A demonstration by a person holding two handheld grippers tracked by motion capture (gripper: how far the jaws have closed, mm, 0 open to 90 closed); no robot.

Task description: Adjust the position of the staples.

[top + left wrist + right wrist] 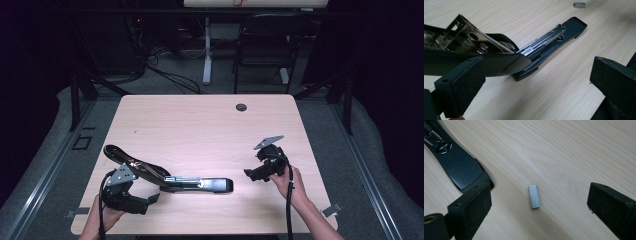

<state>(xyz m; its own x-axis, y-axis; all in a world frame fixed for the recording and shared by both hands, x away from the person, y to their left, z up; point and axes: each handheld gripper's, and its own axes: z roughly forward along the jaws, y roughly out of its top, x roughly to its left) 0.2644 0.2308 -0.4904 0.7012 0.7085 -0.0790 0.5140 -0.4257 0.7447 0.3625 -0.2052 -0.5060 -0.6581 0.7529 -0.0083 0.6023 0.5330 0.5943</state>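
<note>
A black stapler (170, 177) lies flipped open on the wooden table (200, 125), its lid (474, 57) swung back to the left and its metal staple channel (544, 41) bared above the base. My left gripper (145, 195) hovers just in front of the hinge; in the left gripper view its jaws (536, 85) stand wide apart, and the lid runs behind the left finger (461, 87). Over to the right, my right gripper (252, 167) points at the stapler's front end (461, 170). A small strip of staples (534, 196) lies flat on the table between its open jaws (539, 207), touching neither pad.
A round cable hole (241, 107) sits near the table's far edge. Beyond the table stand a dark folding chair (265, 45) and a white desk leg (206, 50). Bare wood stretches across the far half of the table.
</note>
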